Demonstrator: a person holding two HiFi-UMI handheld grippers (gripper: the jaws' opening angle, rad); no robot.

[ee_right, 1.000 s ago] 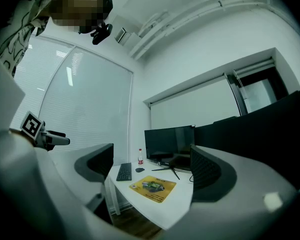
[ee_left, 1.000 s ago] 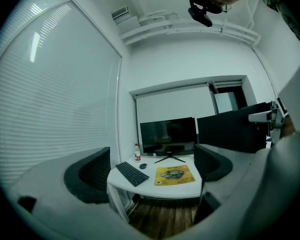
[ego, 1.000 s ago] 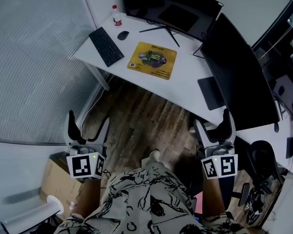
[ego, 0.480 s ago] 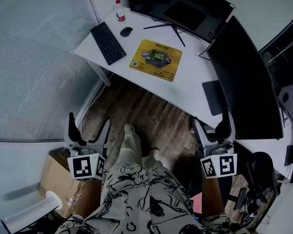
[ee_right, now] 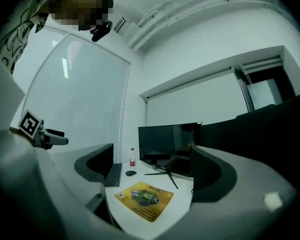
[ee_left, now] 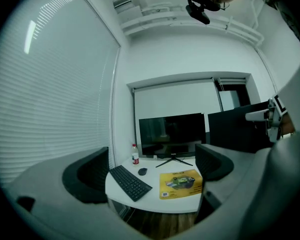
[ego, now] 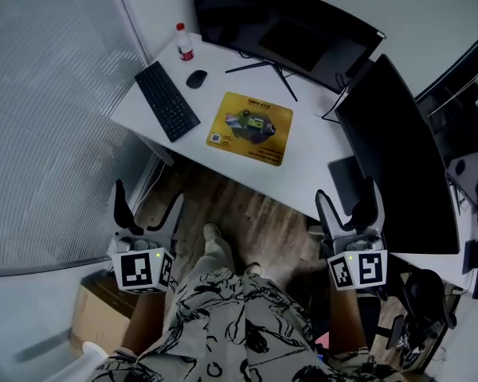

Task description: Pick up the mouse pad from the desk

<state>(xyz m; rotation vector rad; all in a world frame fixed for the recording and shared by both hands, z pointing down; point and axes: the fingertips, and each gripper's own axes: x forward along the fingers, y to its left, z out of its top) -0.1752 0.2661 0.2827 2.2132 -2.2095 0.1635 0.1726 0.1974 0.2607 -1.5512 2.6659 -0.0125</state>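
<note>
Head view: at the far left a wall of pale blinds (ego: 48, 94) is seen, and below it a cardboard box (ego: 95, 317) on the floor. The left gripper (ego: 147, 205) is held low, over the wooden floor (ego: 239, 205) and well short of the white desk (ego: 307, 161). In the left gripper view its jaws are shown spread wide apart, with only the distant desk framed between them and nothing gripped. On the desk, from the left, a red-capped bottle (ego: 184, 41) is stood upright at the back corner, a black keyboard (ego: 167, 100) is laid at a slant, and a dark mouse (ego: 196, 79) is set just beside the keyboard's far end. The yellow mouse pad (ego: 249, 128) is laid flat near the middle of the desk, close to the front edge, right of the keyboard and apart from it, and it is touched by neither gripper. A printed picture is carried at its centre. Behind the pad a dark monitor (ego: 287, 26) is stood on a thin-legged stand. The right gripper (ego: 348, 205) is held low by the desk's front edge, well apart from the pad. In the right gripper view its jaws are likewise shown wide open and empty, with the pad seen far off between them. At the far right a second dark screen (ego: 390, 150) is stood along the desk.
</note>
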